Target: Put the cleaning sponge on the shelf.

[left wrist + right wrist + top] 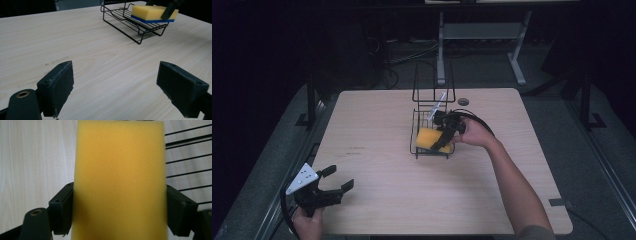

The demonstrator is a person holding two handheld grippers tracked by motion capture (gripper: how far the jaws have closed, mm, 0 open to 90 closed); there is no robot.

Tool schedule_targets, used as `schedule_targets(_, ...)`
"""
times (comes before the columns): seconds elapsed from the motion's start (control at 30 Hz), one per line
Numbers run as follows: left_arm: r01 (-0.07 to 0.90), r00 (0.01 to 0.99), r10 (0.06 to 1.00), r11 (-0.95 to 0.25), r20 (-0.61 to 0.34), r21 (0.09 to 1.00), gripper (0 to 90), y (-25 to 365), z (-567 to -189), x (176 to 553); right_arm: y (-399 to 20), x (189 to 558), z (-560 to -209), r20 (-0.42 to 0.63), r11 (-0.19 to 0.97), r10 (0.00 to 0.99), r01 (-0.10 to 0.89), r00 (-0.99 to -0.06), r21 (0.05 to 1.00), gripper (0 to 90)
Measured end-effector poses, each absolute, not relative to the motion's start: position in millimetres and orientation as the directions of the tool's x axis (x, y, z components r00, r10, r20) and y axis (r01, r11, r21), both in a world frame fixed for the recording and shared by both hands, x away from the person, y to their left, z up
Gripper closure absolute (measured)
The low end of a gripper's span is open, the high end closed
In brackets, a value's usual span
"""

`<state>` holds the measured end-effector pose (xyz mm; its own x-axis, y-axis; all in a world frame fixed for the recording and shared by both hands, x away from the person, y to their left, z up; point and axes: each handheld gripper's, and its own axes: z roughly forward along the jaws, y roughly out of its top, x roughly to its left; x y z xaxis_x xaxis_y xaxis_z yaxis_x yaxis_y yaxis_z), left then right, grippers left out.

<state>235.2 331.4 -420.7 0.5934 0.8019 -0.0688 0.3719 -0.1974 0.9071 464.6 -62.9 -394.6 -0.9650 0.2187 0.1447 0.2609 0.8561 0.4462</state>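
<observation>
The right gripper [443,139] pinches the sponge [430,139], one jaw against each long side. In the right gripper view the yellow foam [120,180] stands between the two black jaws, and both pads press flat against its edges. The sponge lies in the lower tray of the wire rack [432,107], tilted, its near end resting on the front rim. From the table's centre, the rack sits at about 12 o'clock, just short of the far edge. In the left gripper view the sponge [153,13] shows its blue underside, a thin band beneath the yellow, and a black jaw crosses its right end. A thin pale object, too small to tell, leans in the rack's upper part.

The left gripper [334,186] is at about 8 o'clock on the table [377,125], near the front left corner, well apart from the rack. Its jaws are spread wide with nothing between them; the left gripper view shows bare wood in the gap and the rack [125,22] at about 1 o'clock beyond. The hand [307,225] holding it is at the table's front edge.
</observation>
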Motion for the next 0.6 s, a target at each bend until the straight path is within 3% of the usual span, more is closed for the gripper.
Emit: schedule_targets(0.6, 0.373, 0.591, 0.804, -0.196, -0.069, 0.907, 13.5, 333, -420, 234, -48, 481, -392, 0.115, 0.883, 0.222, 0.250, -0.968, 0.397, 22.0)
